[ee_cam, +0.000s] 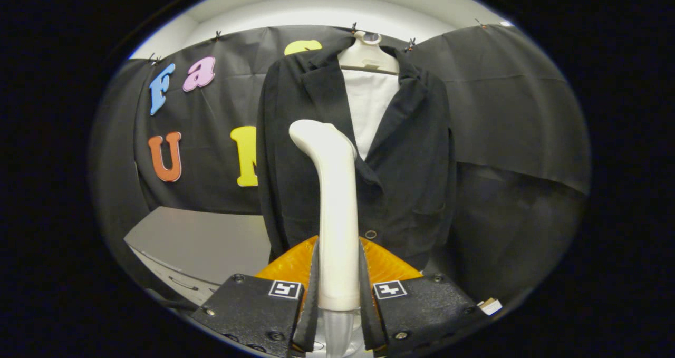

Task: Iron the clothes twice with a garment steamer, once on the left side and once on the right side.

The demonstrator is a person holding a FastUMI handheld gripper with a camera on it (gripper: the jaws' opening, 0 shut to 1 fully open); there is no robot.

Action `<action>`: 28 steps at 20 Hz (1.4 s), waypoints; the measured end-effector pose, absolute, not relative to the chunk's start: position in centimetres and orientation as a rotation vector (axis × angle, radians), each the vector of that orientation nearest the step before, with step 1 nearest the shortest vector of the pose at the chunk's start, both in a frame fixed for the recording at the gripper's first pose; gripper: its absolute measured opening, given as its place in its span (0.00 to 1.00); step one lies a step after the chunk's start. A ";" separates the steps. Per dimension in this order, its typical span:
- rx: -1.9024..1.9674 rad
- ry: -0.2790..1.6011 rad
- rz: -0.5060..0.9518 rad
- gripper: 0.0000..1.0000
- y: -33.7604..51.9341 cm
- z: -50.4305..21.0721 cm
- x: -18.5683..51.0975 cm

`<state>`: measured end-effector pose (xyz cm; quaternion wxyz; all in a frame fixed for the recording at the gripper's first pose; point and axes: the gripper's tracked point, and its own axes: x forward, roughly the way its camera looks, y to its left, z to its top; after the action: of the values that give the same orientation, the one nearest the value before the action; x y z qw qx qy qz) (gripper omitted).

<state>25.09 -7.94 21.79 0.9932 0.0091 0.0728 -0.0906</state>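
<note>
A black jacket (411, 168) hangs on a white hanger (367, 57) against the booth's wall, with a white panel showing at its open collar. My gripper (338, 281) is shut on the white garment steamer (335, 189), whose handle stands upright between the two fingers. The steamer's curved head points up and left, in front of the jacket's left front panel, at about chest height. Whether the head touches the cloth I cannot tell. A jacket button (370, 234) shows just right of the handle.
A grey cabinet top (205, 242) with drawer fronts sits low to the left of the jacket. Black cloth (517, 136) covers the wall on both sides of the jacket. An orange part of the gripper (287, 265) lies behind the fingers.
</note>
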 end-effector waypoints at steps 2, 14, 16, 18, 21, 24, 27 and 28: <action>0.014 0.159 -0.184 0.37 -7.9 20.9 25.0; 0.017 0.271 -0.195 0.37 -8.3 14.5 25.1; 0.006 0.296 -0.202 0.37 -8.7 12.9 25.2; 0.006 0.325 -0.201 0.37 -8.7 11.4 25.1; 0.008 0.372 -0.201 0.37 -9.0 8.9 25.1; -0.013 0.406 -0.208 0.37 -9.0 6.9 24.9; -0.016 0.446 -0.208 0.37 -9.0 4.6 24.8; -0.019 0.458 -0.208 0.37 -8.9 4.1 24.7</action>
<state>24.66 -8.93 4.07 0.9685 -0.0094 0.2264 -0.1029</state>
